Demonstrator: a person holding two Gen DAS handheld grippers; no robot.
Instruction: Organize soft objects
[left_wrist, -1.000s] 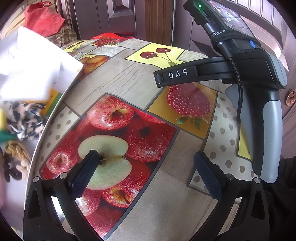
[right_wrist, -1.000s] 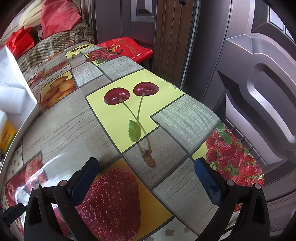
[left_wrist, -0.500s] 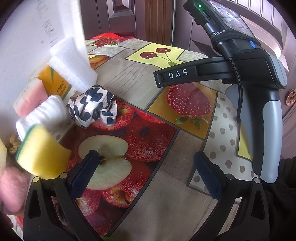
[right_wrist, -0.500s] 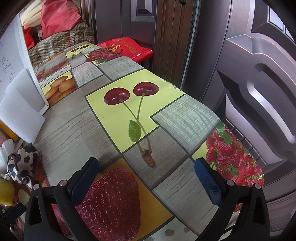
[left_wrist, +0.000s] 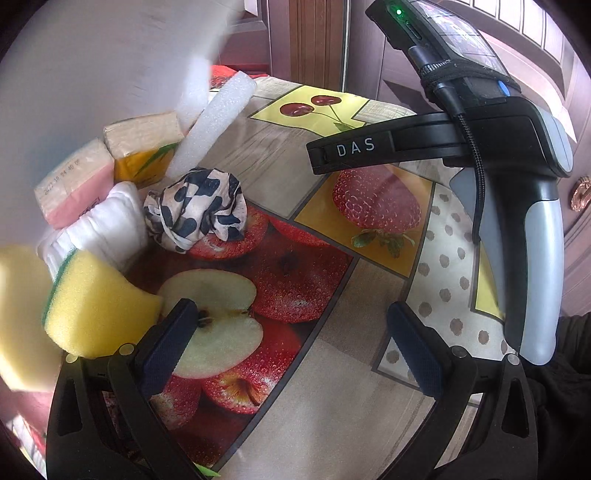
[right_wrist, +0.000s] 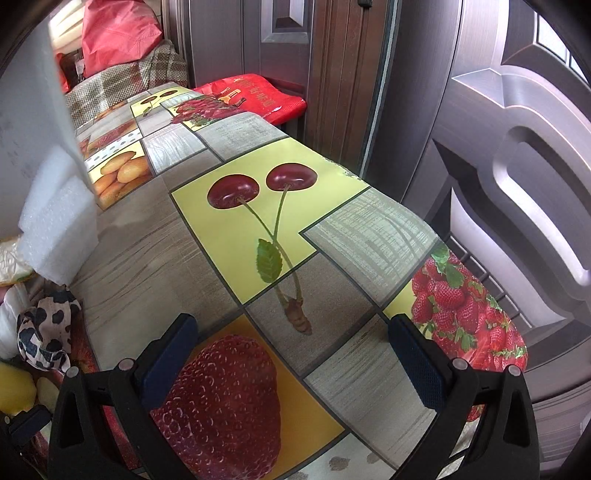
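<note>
both grippers, left (left_wrist: 291, 343) and right (right_wrist: 295, 354), gape wide over the table (right_wrist: 147, 258), holding nothing; sponge (left_wrist: 96, 310), scarf (left_wrist: 195, 208) and foam (left_wrist: 210, 125) piled at left

— Where did your left camera look from?
— Low over the table (left_wrist: 295, 417), close, facing across it; my right gripper's body (left_wrist: 480, 155) crossed its right side.
— And the right?
— Equally low, facing the door (right_wrist: 498, 147). Both caught the spotted cloth (left_wrist: 195, 210) and the printed cherries (right_wrist: 262, 184).

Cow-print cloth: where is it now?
Left wrist view, left of centre: the cow-print cloth lies bunched on the tablecloth's apple print, between the white foam strip and the folded white towel.
</note>
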